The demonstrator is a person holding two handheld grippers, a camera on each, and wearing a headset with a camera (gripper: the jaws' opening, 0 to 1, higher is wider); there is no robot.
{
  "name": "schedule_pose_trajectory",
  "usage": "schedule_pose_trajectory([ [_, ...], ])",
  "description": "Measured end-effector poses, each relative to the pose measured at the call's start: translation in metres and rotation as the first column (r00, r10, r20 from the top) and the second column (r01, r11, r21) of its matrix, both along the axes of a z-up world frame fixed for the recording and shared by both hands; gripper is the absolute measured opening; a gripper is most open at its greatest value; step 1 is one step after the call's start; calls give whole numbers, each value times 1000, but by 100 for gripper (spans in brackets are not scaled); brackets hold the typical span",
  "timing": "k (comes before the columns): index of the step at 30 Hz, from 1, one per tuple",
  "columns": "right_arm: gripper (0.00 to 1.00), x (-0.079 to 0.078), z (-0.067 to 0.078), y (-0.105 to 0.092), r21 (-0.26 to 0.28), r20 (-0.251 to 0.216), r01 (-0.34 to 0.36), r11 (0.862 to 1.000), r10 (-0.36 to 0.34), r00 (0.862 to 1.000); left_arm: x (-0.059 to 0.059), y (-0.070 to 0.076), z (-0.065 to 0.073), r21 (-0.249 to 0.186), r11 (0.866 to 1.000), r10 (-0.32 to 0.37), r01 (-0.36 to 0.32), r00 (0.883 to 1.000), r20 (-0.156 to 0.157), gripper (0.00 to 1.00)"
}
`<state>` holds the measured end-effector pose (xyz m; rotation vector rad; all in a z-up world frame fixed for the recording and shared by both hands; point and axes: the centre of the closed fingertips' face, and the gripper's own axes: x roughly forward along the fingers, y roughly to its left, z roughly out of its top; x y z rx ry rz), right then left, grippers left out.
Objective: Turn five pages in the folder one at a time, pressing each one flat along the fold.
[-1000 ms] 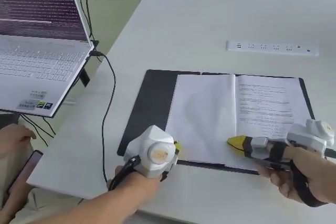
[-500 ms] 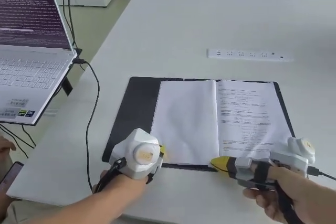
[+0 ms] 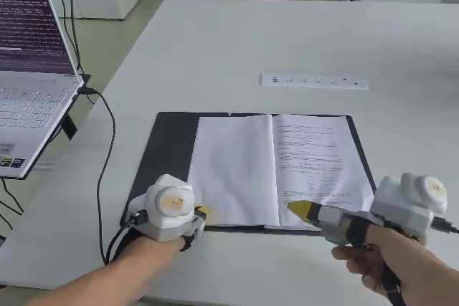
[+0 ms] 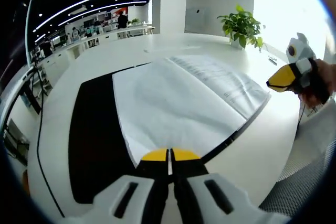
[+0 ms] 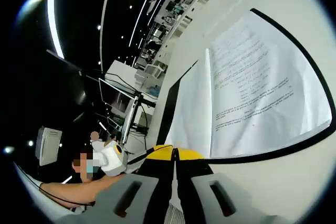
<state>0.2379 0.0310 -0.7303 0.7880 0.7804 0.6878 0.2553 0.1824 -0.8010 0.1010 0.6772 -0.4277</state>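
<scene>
Head view: the open black folder (image 3: 168, 155) with white pages lies at centre. The white-and-yellow left gripper (image 3: 201, 212) sits at its 7 o'clock corner, and the right gripper (image 3: 300, 209) at 5 o'clock.

Left gripper view: the jaws are pressed together at the blank page's (image 4: 168, 103) near edge.

Right gripper view: the jaws are together, just below the printed page (image 5: 262, 77).

I can't read the print on the page (image 3: 313, 161) ahead of my right gripper (image 3: 297, 209); it's too small. Off beyond my left gripper (image 3: 201, 212), the laptop (image 3: 29, 102) is cut by the frame edge, its screen text blurred.
</scene>
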Motion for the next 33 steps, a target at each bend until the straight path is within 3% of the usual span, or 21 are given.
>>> schedule_pose_trajectory([
  [1, 0, 2, 2, -5, -23, 25, 11, 1000, -10, 1000, -1, -2, 5, -1, 1000, -13, 13, 1000, 10, 0],
  [3, 0, 5, 7, -20, -114, 89, 44, 993, -34, 995, -7, -4, 15, -12, 1000, -24, 24, 1000, 2, 5],
  [4, 0, 6, 10, -26, -144, 111, 59, 988, -43, 993, -5, -7, 26, -39, 999, -31, 32, 999, 31, 9],
  [7, 9, 10, 19, -50, -243, 196, 127, 962, -79, 977, -7, -7, 47, -69, 997, -16, 19, 999, 50, 16],
  [10, 17, 9, 25, -68, -291, 229, 161, 943, -95, 969, -8, -4, 63, -82, 997, -5, 10, 998, 66, 19],
  [17, 31, 1, 33, -107, -424, 311, 247, 871, -116, 943, -16, 2, 87, -76, 997, 0, 7, 996, 89, 32],
  [19, 33, -2, 34, -116, -447, 324, 260, 856, -116, 939, -20, 2, 91, -66, 998, -9, 15, 996, 94, 35],
  [25, 35, -10, 32, -132, -470, 325, 280, 837, -131, 937, -26, 3, 98, -40, 999, -15, 19, 994, 107, 43],
  [33, 38, -21, 30, -145, -483, 323, 289, 827, -138, 936, -28, 1, 106, -51, 999, -6, 12, 993, 114, 55],
])
